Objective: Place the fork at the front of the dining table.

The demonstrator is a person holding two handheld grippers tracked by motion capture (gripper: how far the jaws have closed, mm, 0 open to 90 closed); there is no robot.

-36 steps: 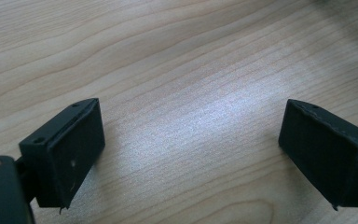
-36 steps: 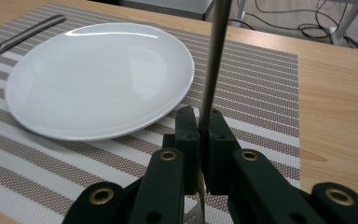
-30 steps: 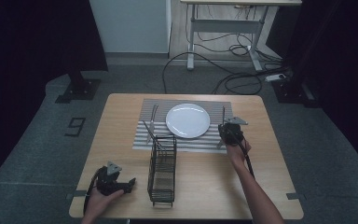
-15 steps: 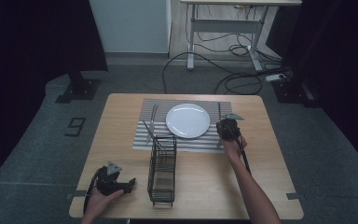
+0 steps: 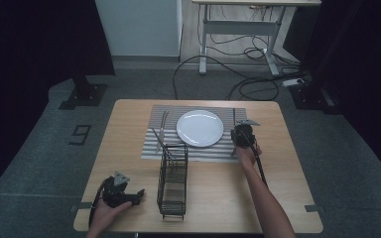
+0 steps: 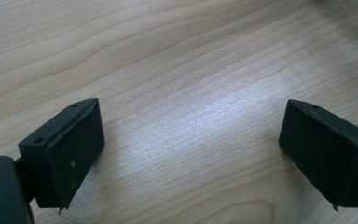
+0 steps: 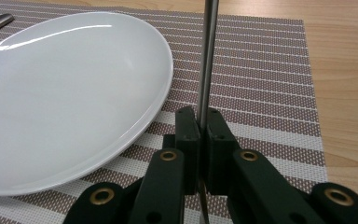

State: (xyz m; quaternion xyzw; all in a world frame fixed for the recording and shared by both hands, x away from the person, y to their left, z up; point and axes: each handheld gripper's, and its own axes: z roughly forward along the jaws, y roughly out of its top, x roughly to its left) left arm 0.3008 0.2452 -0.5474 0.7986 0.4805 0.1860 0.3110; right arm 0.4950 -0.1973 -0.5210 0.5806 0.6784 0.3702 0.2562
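Observation:
My right gripper (image 5: 238, 131) is shut on a thin steel utensil (image 7: 208, 56), which runs straight away from the jaws over the striped placemat (image 7: 261, 70). The utensil (image 5: 234, 117) lies just right of the white plate (image 5: 200, 128), whose rim (image 7: 135, 126) sits left of the jaws. At the table's near left corner my left gripper (image 5: 130, 196) rests in a hand, pointing right. It stands open (image 6: 191, 135) over bare wood, with nothing between its pads.
A black wire rack (image 5: 172, 181) stands in the middle of the table, between the two hands. A fork (image 5: 162, 127) lies on the placemat (image 5: 193, 150) left of the plate. Cables and a desk frame (image 5: 238, 29) are on the floor beyond the table.
My right gripper has drifted slightly left and lower toward the placemat, still holding the utensil. The left gripper has stayed put.

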